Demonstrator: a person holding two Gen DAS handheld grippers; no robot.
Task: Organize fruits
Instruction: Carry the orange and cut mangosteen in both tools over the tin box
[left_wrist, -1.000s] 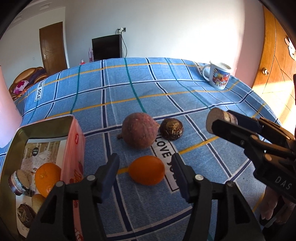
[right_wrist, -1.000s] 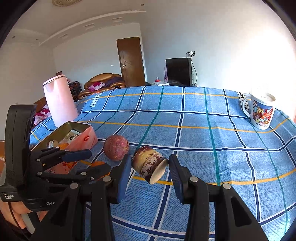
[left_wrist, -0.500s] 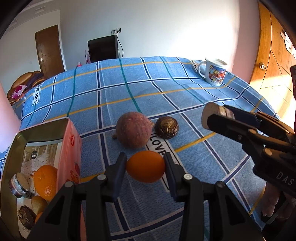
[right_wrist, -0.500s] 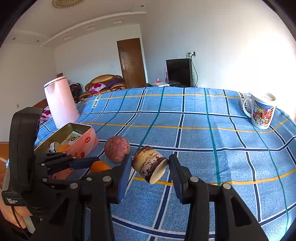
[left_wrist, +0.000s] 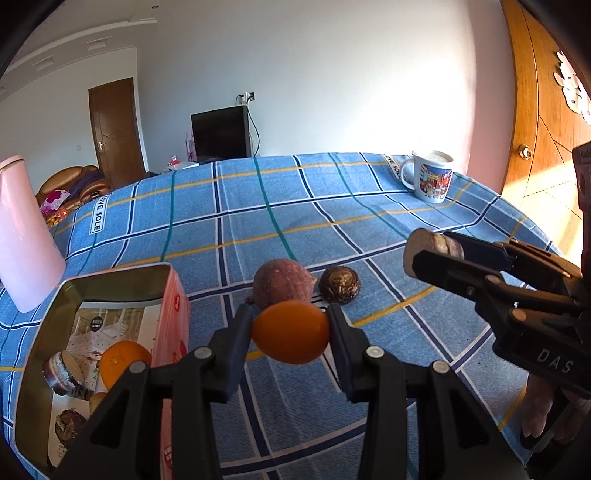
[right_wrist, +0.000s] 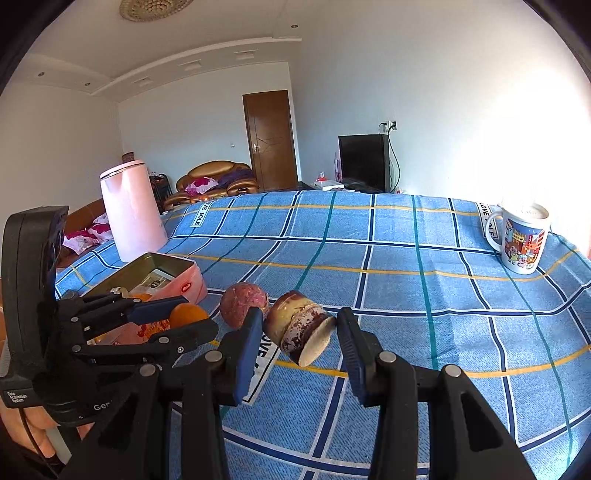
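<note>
**Both claws loaded, orange off the desk**

Left claw (left_wrist: 291, 325) has just been closing and now pinches the orange (left_wrist: 290, 331), lifted just above the blue checked desk (left_wrist: 332, 206), beside the open pink tin (left_wrist: 110, 291). Right claw (right_wrist: 299, 332) clamps a brown-and-cream stubby fruit (right_wrist: 301, 328), type unclear. Reddish round fruit (left_wrist: 282, 282) and dark brown one (left_wrist: 340, 285) sit on the cloth, close together. Tin holds another orange (left_wrist: 123, 362).

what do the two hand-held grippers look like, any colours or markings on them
Both are black plastic clamps with round silver pivot pins. The right hand-held gripper has blue finger pads; the left hand-held gripper carries white lettering and a thin black cable by the hand. No sleeves show.
</note>
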